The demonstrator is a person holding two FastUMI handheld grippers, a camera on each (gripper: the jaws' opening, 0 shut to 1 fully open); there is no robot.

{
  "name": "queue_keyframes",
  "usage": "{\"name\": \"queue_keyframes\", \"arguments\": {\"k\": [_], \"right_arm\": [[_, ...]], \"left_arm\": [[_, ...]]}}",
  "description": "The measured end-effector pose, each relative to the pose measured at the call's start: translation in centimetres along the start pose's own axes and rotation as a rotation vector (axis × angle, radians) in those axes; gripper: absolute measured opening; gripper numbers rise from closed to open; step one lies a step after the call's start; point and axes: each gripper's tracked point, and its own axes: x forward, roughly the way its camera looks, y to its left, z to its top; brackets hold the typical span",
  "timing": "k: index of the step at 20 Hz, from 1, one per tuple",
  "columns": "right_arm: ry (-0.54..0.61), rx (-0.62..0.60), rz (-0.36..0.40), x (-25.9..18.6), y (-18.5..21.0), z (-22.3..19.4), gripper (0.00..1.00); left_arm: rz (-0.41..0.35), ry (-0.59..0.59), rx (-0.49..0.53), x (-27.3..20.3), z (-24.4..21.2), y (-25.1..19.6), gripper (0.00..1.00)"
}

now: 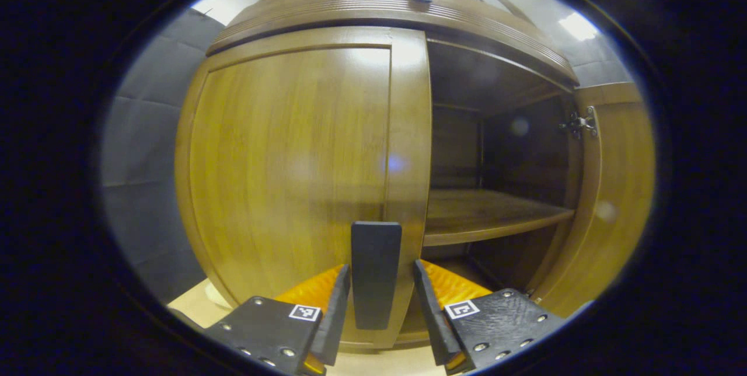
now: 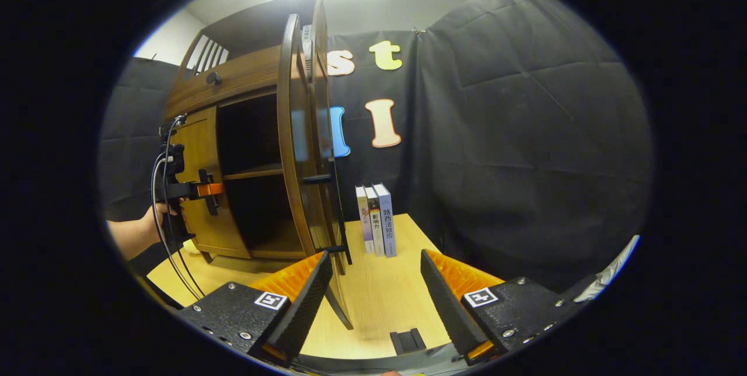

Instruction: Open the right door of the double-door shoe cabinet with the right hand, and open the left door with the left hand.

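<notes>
Cabinet (image 2: 245,148) stood on the table (image 2: 385,300), near three books (image 2: 376,219) upright against the cloth wall.

Right door (image 2: 295,148) swung wide, seen edge-on in the right gripper view; in the left gripper view it hung open at the far right (image 1: 618,201), with its hinge (image 1: 579,124) and a bare shelf (image 1: 490,212) exposed.

Left door (image 1: 292,171) was shut.

Left gripper (image 1: 376,300) had its fingers spread either side of the dark handle (image 1: 376,274), not pressing it. From the right gripper view, this gripper (image 2: 192,189) sat at the left door, held by a hand (image 2: 149,227).

Right gripper (image 2: 373,291) was open, empty, over the table just beside the right door.
</notes>
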Motion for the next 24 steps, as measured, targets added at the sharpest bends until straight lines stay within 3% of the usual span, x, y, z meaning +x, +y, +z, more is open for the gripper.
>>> {"name": "queue_keyframes", "arguments": {"k": [3,5,6,13,23,24], "right_arm": [[0.017,0.028,0.013,-0.7,1.4,-0.6,0.94],[0.016,0.032,0.025,-1.3,2.6,-0.9,0.92],[0.014,0.024,0.025,-1.6,3.2,-1.1,0.96],[-0.02,-0.004,0.003,-3.7,5.8,-0.3,0.95],[-0.041,-0.016,0.02,-5.2,10.5,0.2,0.96],[-0.042,-0.014,0.024,-5.4,11.0,0.2,0.92]], "left_arm": [[0.004,-0.003,0.015,0.4,0.0,0.2,0.24],[-0.001,0.008,0.038,0.1,-0.2,0.4,0.23],[0.0,0.009,0.036,-0.4,-0.1,0.5,0.22],[-0.045,0.021,0.021,-2.1,0.1,0.3,0.12],[-0.105,0.032,0.015,-3.0,3.8,1.7,0.15],[-0.104,0.032,0.015,-3.1,4.0,1.5,0.16]]}}
